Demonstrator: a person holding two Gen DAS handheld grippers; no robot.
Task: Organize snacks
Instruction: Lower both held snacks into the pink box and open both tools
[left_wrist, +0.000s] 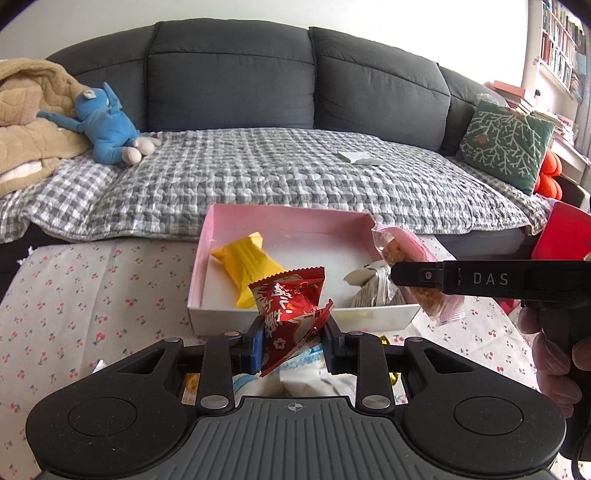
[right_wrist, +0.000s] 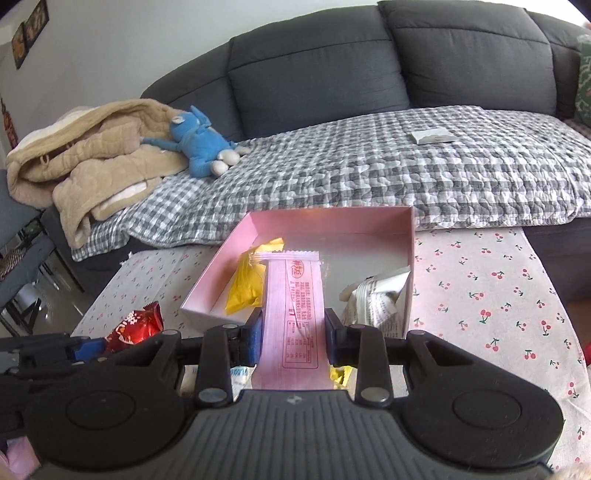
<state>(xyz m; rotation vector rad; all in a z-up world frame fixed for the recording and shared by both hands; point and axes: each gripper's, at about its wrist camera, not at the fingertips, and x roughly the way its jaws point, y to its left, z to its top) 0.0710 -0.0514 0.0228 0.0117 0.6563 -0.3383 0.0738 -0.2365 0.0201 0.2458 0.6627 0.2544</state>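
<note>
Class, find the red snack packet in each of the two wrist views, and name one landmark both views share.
Left wrist: red packet sits low centre, clamped in the left tool.
Right wrist: red packet is at lower left, beside the pink box.
Shared landmark: the blue plush toy on the sofa.

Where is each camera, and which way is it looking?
Left wrist: sits on the left gripper, looking along its jaws, shut on a red packet, toward the pink box and sofa; a hand and the right gripper show at right.
Right wrist: sits on the right gripper, jaws shut on a pink packet, facing the same box; the left gripper shows at lower left.
Both share the box, yellow packet, sofa and blue toy.
</note>
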